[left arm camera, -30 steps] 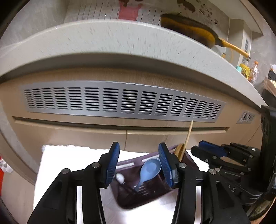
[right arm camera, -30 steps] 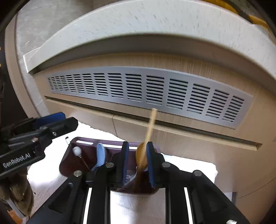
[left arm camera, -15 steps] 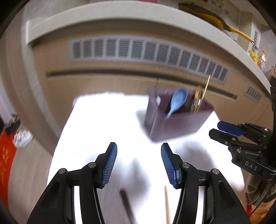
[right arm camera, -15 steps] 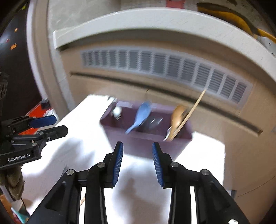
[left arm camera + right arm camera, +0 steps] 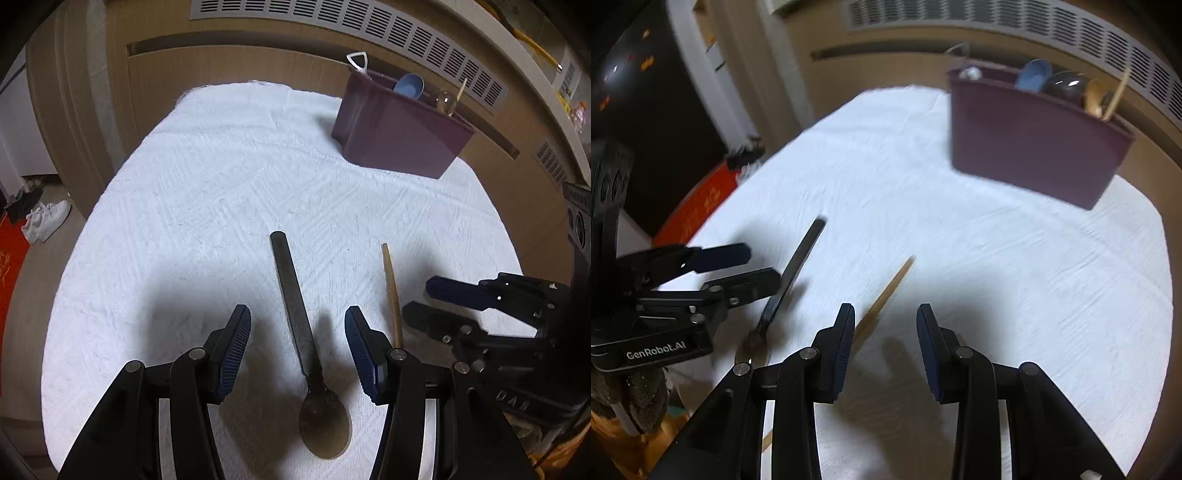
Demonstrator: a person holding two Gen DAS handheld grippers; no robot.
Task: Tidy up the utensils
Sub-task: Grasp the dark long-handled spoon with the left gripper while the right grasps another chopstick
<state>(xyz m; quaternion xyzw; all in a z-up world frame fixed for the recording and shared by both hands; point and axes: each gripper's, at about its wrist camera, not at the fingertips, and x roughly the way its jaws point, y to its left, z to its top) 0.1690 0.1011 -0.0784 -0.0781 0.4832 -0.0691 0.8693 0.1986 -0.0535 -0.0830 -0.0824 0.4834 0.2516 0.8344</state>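
My right-wrist view is smeared with motion blur, so edges there are soft, and my own right gripper [image 5: 885, 347] hides the near end of the wooden chopstick [image 5: 886, 291]. In the left-wrist view that same chopstick [image 5: 392, 295] disappears behind my left gripper's right finger, so I cannot see its lower tip. Inside the maroon utensil holder [image 5: 399, 133] only tops show: a blue spoon [image 5: 409, 85], a shiny rounded spoon bowl [image 5: 445, 101], a thin wooden stick [image 5: 458, 96] and a metal loop handle [image 5: 357, 62] at the far left corner. How the holder is divided inside is hidden from both views.

The dark spoon [image 5: 306, 332] lies flat on the white cloth [image 5: 203, 192], its long axis running almost straight away from me, handle end pointing toward the cabinet and slightly left, bowl nearest me. The chopstick lies roughly parallel, just to the spoon's right, well apart from the holder.

My left gripper [image 5: 297, 354] is spread wide and grasps nothing; the spoon's neck sits between its two blue pads, the bowl lying back between the fingers. I cannot tell whether the pads are down at the cloth or above it. My right gripper is also spread apart and empty; the chopstick runs beside its left finger, and nothing lies between its fingers but shadowed cloth. The holder stands at the far right of the cloth, close to the cabinet front [image 5: 229, 62].
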